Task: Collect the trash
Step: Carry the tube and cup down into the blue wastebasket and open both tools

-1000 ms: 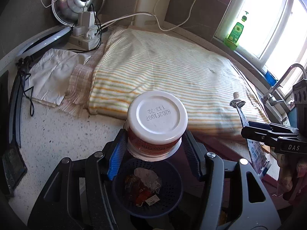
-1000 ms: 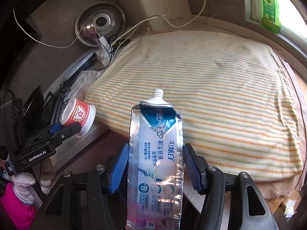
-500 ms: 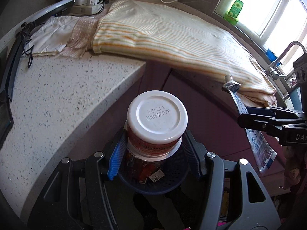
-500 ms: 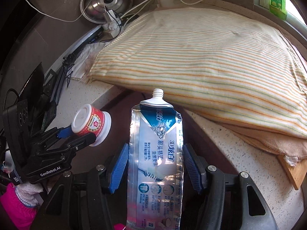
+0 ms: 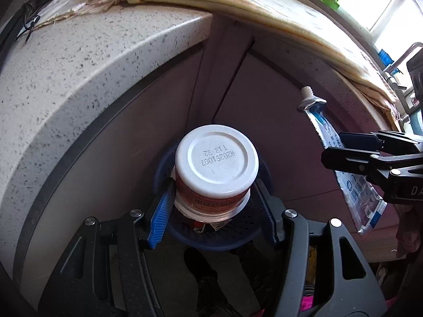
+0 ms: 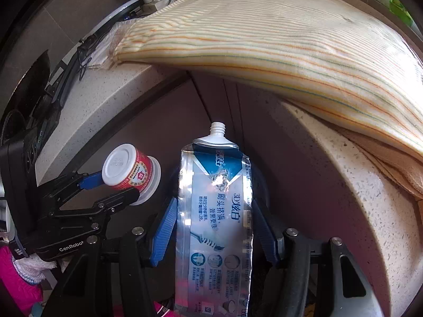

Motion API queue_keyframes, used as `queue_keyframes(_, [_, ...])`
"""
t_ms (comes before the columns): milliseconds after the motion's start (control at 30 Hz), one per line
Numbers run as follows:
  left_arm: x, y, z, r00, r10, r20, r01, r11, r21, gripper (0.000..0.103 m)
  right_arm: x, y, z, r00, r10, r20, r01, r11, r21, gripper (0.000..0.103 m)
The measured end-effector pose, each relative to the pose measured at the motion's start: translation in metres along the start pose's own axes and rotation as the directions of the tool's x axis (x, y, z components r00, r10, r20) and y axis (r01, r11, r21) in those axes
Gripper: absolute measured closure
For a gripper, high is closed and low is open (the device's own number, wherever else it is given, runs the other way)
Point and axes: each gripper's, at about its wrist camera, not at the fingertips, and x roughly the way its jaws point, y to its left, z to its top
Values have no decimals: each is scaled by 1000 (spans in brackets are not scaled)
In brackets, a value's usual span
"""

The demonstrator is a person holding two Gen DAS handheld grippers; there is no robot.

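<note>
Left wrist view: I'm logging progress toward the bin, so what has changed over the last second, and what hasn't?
Both grippers have come down from above the striped cloth to below the counter edge. The blue bin now looks larger and sits directly beneath the cup. Unchanged: the left gripper still clamps the cup and the right gripper the toothpaste tube; nothing released.

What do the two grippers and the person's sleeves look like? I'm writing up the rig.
Both grippers are black plastic with silver screws. Left gripper has ribbed blue pads on its fingers and reads "GenRobot"; right gripper looks alike, with "DA" visible. The left hand wears a white glove and pink sleeve.
</note>
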Motion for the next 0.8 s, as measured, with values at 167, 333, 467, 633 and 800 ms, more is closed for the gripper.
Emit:
queue_keyframes(167, [13, -1, -5, 1000, 4, -26, -4, 1000, -7, 43, 15, 2, -1, 1000, -16, -23, 16, 1000, -23, 42])
queue_keyframes(333, [23, -2, -6, 999, 12, -46, -12, 1000, -6, 43, 25, 1, 3, 999, -24, -41, 23, 999, -32, 42])
queue_keyframes(467, [27, -2, -6, 998, 26, -55, -26, 1000, 3, 43, 31, 2, 6, 998, -33, -48, 31, 999, -43, 42])
queue_keyframes(633, [31, -2, -5, 998, 41, -56, -41, 999, 7, 43, 36, 3, 9, 998, -39, -52, 36, 998, -46, 42])
queue_keyframes(800, [35, -7, -4, 997, 49, -55, -49, 999, 6, 43, 37, 5, 12, 998, -37, -52, 34, 998, -55, 42])
